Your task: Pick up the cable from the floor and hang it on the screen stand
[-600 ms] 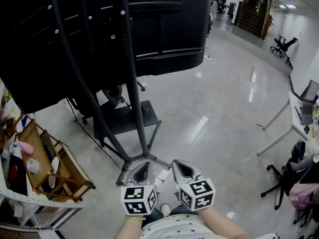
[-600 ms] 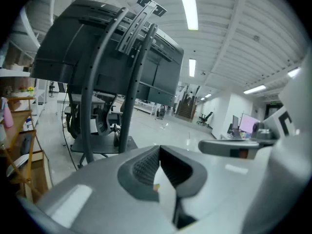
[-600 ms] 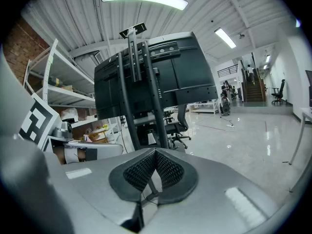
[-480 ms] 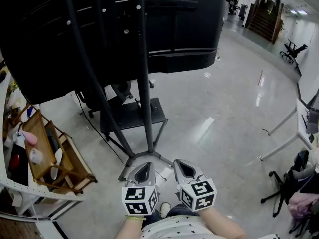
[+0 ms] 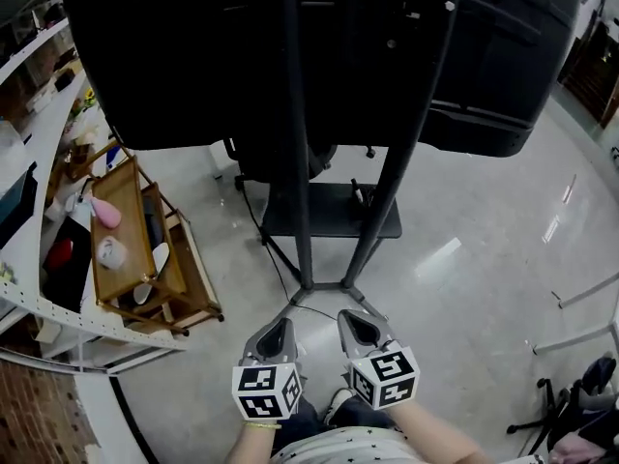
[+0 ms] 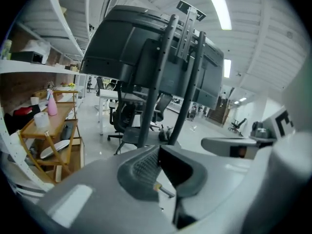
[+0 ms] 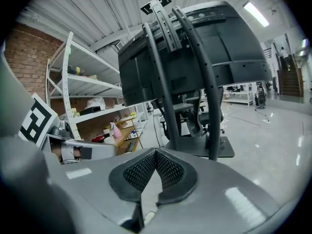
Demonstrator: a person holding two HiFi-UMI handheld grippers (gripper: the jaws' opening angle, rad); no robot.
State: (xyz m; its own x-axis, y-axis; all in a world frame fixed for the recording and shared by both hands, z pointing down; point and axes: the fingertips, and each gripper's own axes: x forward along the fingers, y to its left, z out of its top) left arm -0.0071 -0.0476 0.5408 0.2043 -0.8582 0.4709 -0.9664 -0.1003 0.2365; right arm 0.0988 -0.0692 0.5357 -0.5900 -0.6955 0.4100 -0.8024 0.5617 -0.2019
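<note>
A thin black cable (image 5: 276, 251) lies on the grey floor and runs to the foot of the screen stand (image 5: 298, 162). The stand has two dark slanted poles and carries a large black screen (image 5: 242, 56), seen from behind. My left gripper (image 5: 280, 320) and right gripper (image 5: 350, 315) are held side by side low in the head view, just short of the stand's foot. Both are shut with nothing between the pads. In the left gripper view the left gripper (image 6: 157, 148) points at the poles. The right gripper (image 7: 156, 152) does the same in its own view.
A wooden trolley (image 5: 184, 288) with a pink bottle and small items stands at the left, beside white shelving (image 5: 39, 309). A black base plate (image 5: 329, 222) and an office chair sit behind the poles. Table legs (image 5: 588, 290) and another chair (image 5: 566, 409) are at the right.
The head view has swung so that the stand's poles and foot now lie straight ahead of the grippers, and the trolley has moved further in. The grippers keep the same pose, shut.
</note>
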